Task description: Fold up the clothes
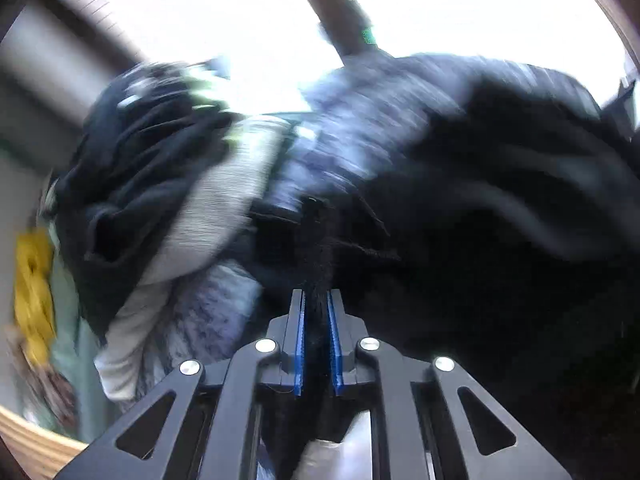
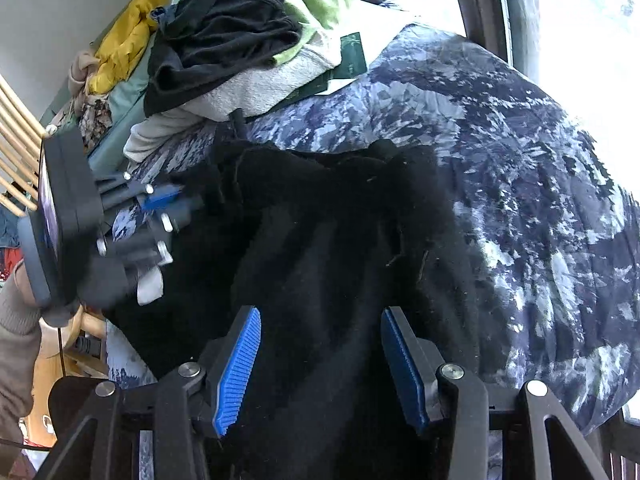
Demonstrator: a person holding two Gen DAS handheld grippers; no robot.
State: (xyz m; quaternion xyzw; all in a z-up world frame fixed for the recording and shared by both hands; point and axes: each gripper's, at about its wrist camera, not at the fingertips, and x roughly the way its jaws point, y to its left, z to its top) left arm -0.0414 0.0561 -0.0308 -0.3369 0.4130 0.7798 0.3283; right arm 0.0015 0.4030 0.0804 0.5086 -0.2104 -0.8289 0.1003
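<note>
A black fleece garment lies on a blue and white patterned bedcover. My left gripper is shut on a fold of the black garment, which rises between its blue pads; the left wrist view is blurred. The left gripper also shows in the right wrist view, at the garment's left edge. My right gripper is open just above the near part of the garment, with nothing between its blue pads.
A pile of clothes lies at the far end of the bed: black, white, green and yellow items. Wooden slats stand at the left. A window frame is at the right.
</note>
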